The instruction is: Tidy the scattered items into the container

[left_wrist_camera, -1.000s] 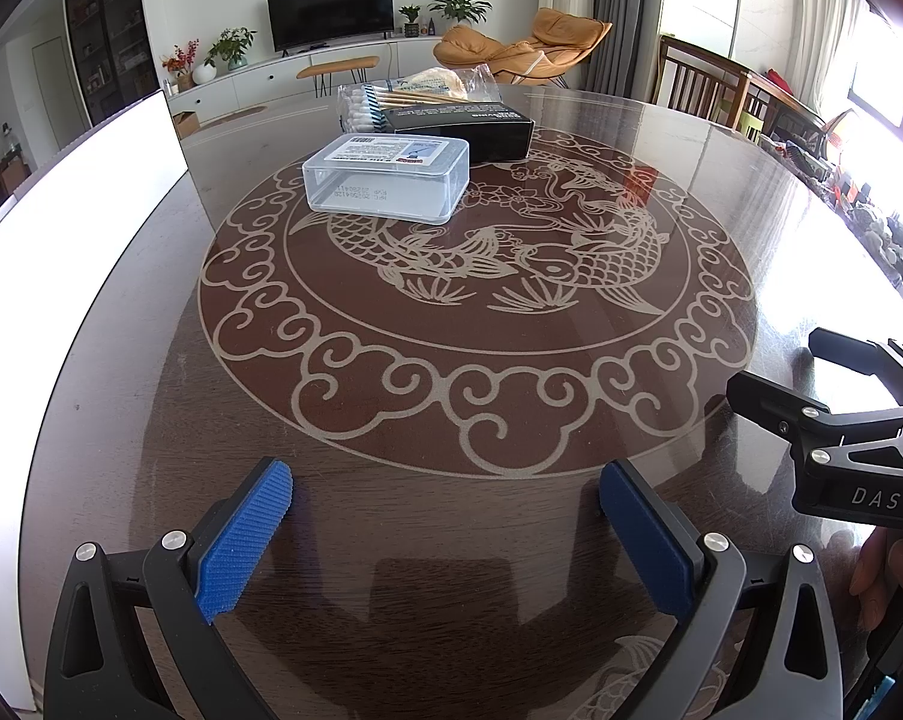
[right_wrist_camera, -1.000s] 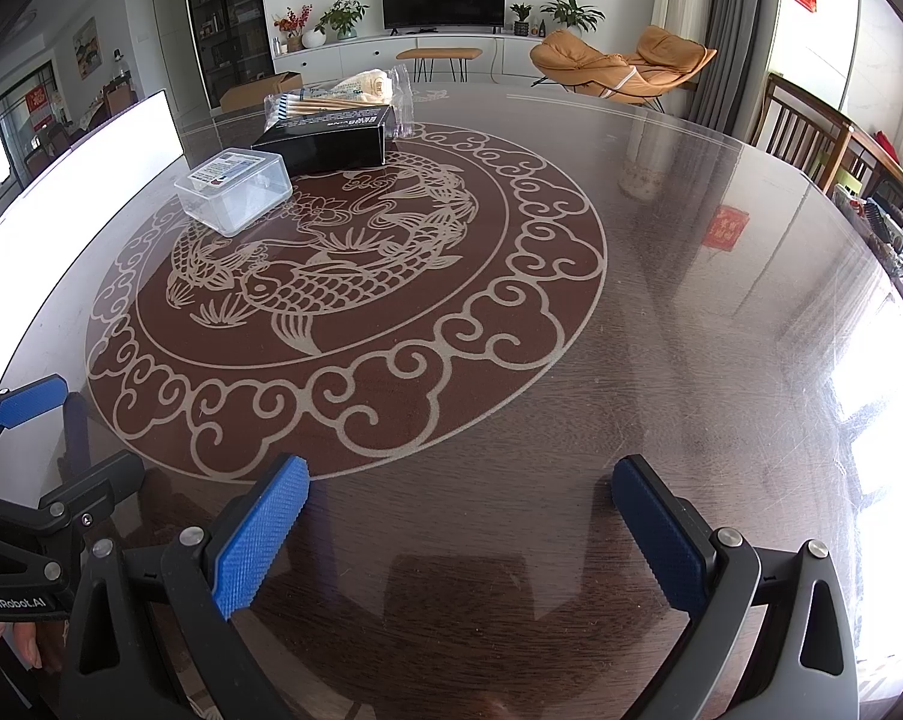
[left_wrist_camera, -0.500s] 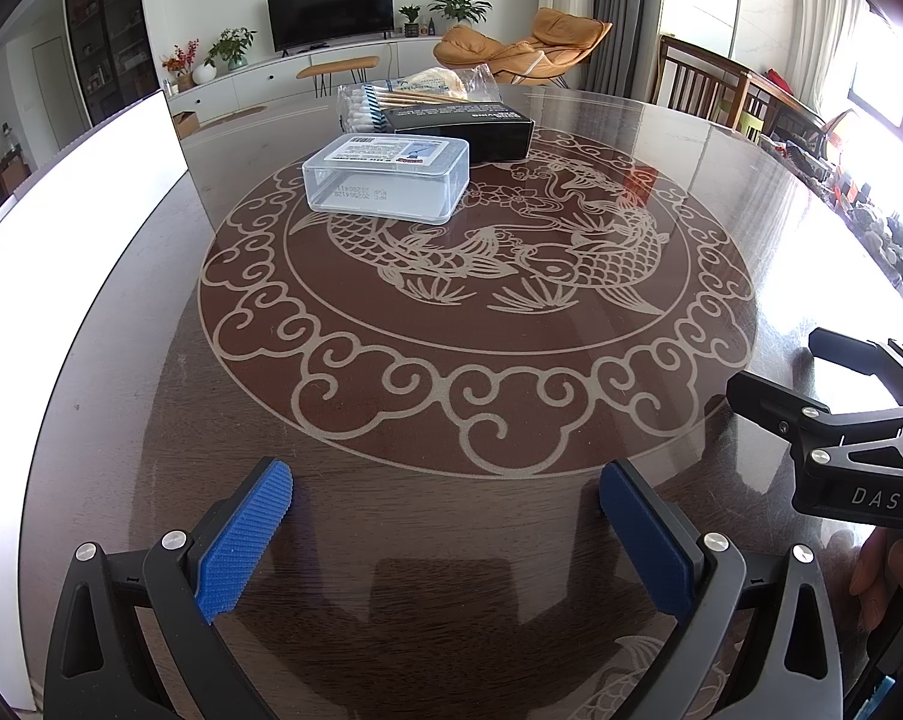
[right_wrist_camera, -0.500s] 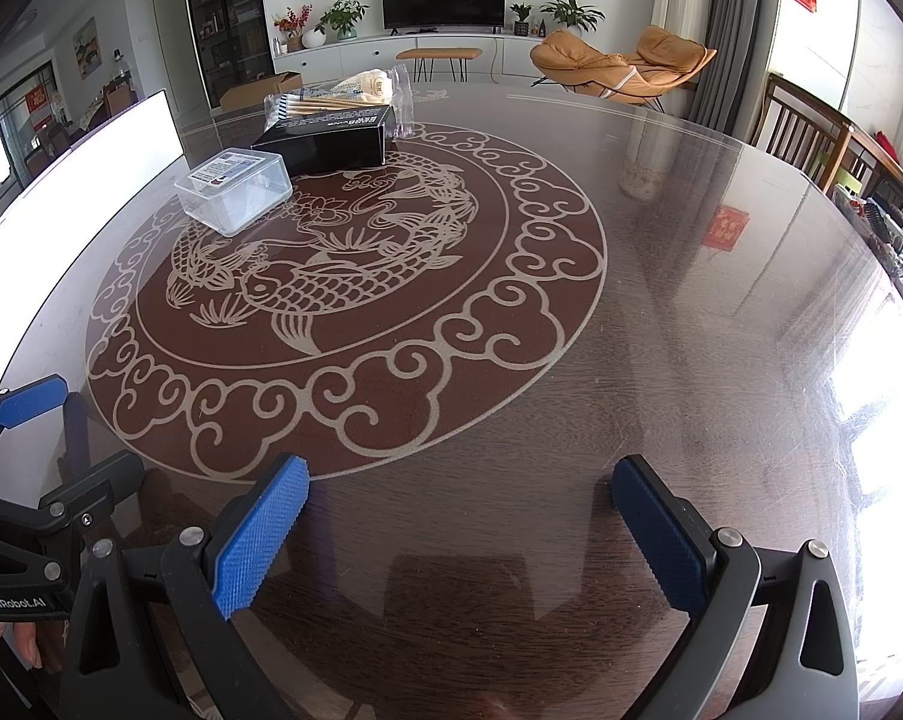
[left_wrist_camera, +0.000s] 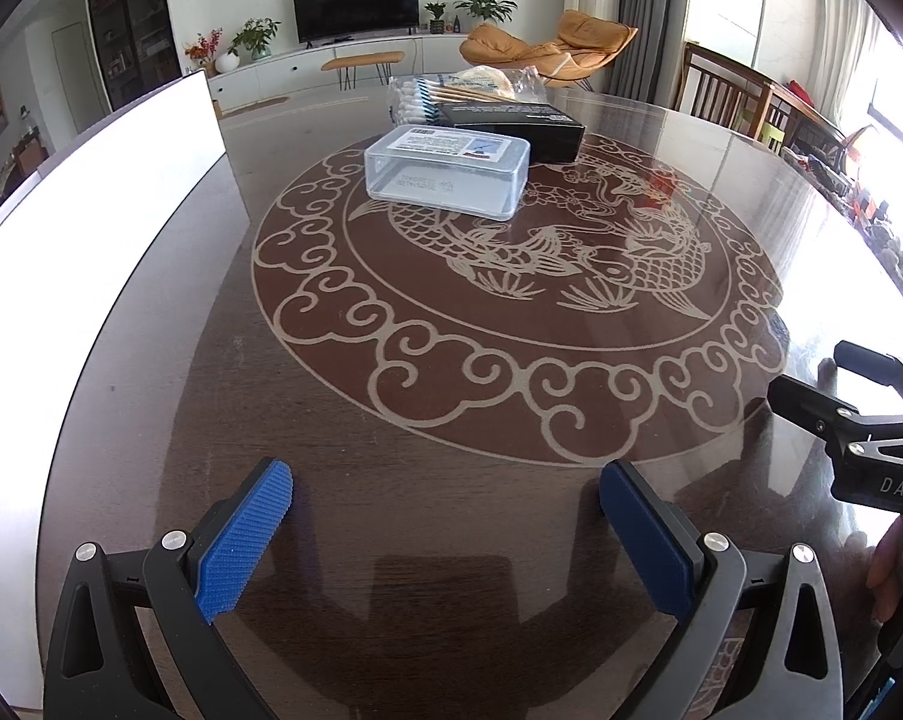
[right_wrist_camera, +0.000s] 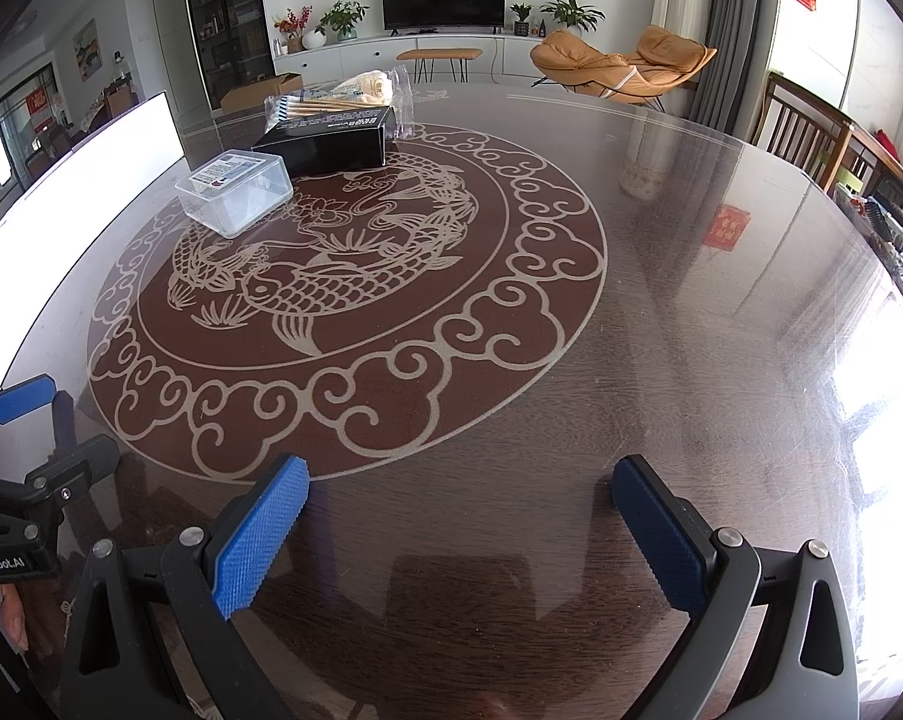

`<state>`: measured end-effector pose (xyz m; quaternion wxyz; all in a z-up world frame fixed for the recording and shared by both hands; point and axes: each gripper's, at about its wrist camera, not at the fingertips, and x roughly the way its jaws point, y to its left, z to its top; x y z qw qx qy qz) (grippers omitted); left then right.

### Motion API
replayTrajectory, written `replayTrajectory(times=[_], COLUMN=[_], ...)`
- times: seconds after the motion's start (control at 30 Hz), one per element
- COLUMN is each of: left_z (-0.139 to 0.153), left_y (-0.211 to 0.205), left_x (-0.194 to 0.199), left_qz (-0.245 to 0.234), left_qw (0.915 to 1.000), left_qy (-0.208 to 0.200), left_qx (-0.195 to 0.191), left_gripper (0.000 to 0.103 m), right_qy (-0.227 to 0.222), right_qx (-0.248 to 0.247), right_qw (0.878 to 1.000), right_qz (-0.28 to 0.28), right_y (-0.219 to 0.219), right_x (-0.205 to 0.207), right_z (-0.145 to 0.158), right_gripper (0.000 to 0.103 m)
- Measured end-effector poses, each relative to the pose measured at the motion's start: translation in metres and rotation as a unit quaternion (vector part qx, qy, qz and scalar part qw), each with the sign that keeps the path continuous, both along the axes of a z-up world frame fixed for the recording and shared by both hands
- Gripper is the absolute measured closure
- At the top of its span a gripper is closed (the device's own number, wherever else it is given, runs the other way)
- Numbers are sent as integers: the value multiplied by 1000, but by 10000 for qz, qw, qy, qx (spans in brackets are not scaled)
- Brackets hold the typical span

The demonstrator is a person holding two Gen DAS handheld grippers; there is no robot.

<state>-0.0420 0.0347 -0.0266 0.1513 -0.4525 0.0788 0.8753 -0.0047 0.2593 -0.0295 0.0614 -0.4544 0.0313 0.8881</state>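
Lying flat, clear plastic box (left_wrist_camera: pixel 448 171) long axis running left-right; black box (left_wrist_camera: pixel 514 126) behind; both grippers (left_wrist_camera: pixel 445 531) (right_wrist_camera: pixel 460 525) spread wide, empty.

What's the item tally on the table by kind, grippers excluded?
Clear plastic box: 1
Black carton: 1
Bag of cotton swabs: 1
Second clear bag behind them, contents unclear: 1
Total: 4, all grouped at the far side of the table.

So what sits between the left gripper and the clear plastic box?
Nothing: only bare table with its fish inlay separates the left gripper from the clear plastic box, in the left wrist view.
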Motion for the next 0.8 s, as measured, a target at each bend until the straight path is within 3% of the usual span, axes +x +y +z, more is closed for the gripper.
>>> replayTrajectory(times=[0.27, 0.47, 0.63, 0.8], left_z=[0, 0, 0, 0], left_y=[-15, -16, -16, -15], left_x=[-6, -7, -7, -7], left_qz=[232, 237, 236, 237], left_qw=[9997, 9997, 9997, 9997], left_qy=[20, 22, 22, 21], left_qx=[7, 3, 5, 6], left_gripper=[0, 0, 0, 0], right_qy=[-26, 230, 439, 591], right_qx=[14, -514, -493, -6], right_qw=[10000, 9983, 9969, 9963], right_qz=[12, 157, 418, 619], right_y=[0, 7, 4, -5], right_x=[-3, -24, -73, -170], right_z=[0, 4, 11, 39], right_gripper=[1, 1, 1, 1])
